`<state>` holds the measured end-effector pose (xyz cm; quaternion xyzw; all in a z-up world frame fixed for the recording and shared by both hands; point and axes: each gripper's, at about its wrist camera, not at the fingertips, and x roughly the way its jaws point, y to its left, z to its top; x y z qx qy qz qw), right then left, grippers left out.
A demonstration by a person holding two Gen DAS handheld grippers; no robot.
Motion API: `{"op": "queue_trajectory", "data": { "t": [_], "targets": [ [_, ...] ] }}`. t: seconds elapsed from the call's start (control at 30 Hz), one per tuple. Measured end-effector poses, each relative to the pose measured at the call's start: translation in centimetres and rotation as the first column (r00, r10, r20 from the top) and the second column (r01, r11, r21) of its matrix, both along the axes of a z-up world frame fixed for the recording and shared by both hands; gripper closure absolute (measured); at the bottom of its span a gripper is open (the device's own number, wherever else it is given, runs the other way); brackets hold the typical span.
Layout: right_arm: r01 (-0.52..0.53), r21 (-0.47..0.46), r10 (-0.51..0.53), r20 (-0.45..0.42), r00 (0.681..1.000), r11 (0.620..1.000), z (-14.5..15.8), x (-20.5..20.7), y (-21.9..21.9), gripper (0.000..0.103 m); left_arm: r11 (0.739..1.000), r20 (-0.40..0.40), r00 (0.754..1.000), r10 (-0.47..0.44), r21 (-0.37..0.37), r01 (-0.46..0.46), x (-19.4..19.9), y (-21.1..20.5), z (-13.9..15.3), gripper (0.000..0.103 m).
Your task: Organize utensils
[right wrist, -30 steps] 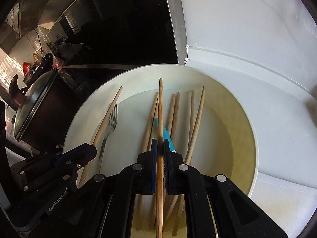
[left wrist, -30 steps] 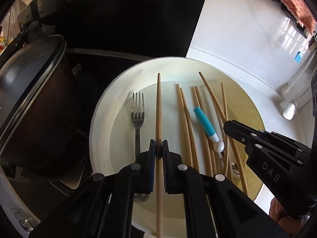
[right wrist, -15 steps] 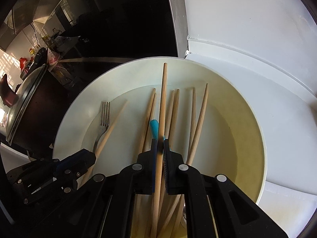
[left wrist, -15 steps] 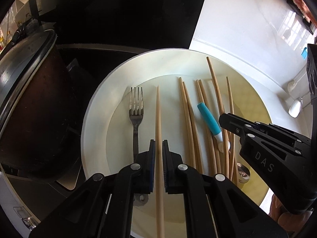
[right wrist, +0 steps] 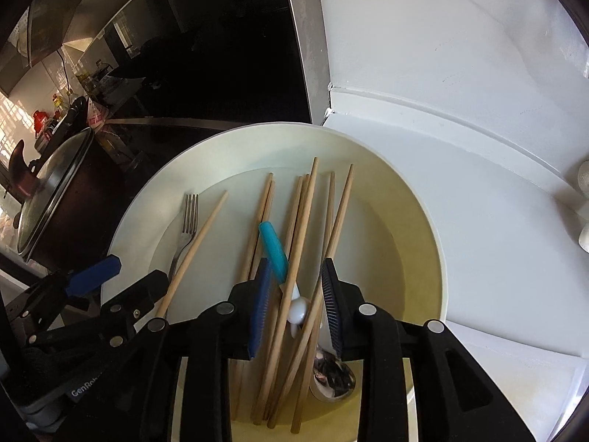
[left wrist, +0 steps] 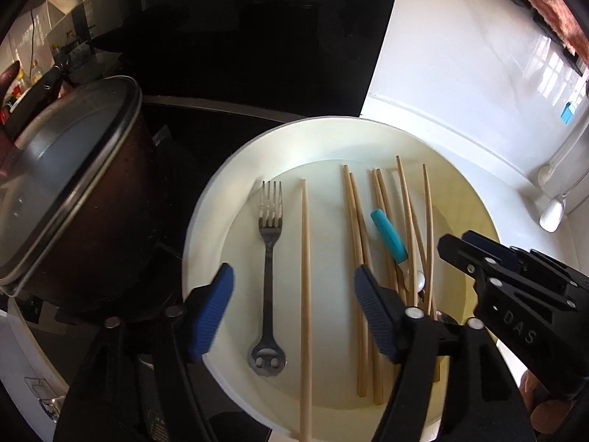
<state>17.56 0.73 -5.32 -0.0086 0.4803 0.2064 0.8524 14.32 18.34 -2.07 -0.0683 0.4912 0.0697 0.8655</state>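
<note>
Landmark: white bowl (left wrist: 206, 221), round, shallow, sitting where the dark cooktop meets the white counter (left wrist: 460, 84).

Left of the bowl: dark pot (left wrist: 92, 199) with a glass lid, just beside the bowl's left rim.

Left gripper (left wrist: 294, 313) over the bowl's near-left part, jaws just opened and spread wide, blue pads clear of everything. Between the pads but untouched: fork (left wrist: 270, 258) flat on the bowl floor, tines toward the far rim, and a single chopstick (left wrist: 304, 294) just right of the fork, parallel to it, near end running over the bowl's near rim.

Right of that, in the bowl's middle: chopstick bundle (left wrist: 359, 243), several sticks roughly parallel, some crossing at the near end. A teal-handled utensil (left wrist: 388, 235) with a white end lies on top of the bundle, slanted.

Right gripper (right wrist: 296, 294) over the bowl's near-centre, above the bundle; jaws just opened, part way apart. Chopsticks and the teal handle pass between the pads; no pad looks pressed on them. A metal spoon bowl (right wrist: 331, 379) lies under the sticks near the bowl's near rim.

Right of the bowl: white counter, small white objects at its far right edge, too small to tell.
</note>
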Motion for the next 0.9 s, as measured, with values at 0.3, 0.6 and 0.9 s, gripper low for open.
{"op": "queue_trajectory", "data": {
  "t": [0.3,0.6,0.9],
  "targets": [
    [0.032,0.019,-0.032,-0.003,0.999,0.999,2.0,-2.5,-1.8,0.046,0.998,-0.019,0.998,0.058,-0.018,-0.058,-1.1,0.5,2.2,0.008],
    [0.079,-0.026,-0.08,-0.02,0.997,0.997,3.4,-4.0,-3.0,0.041,0.997,-0.025,0.997,0.067,0.027,-0.067,-2.6,-0.4,4.4,0.006],
    [0.094,-0.048,-0.095,-0.016,0.995,0.994,4.5,-5.0,-3.9,0.041,0.996,-0.031,0.997,0.074,0.05,-0.073,-3.8,-1.0,5.8,0.006]
  ]
}}
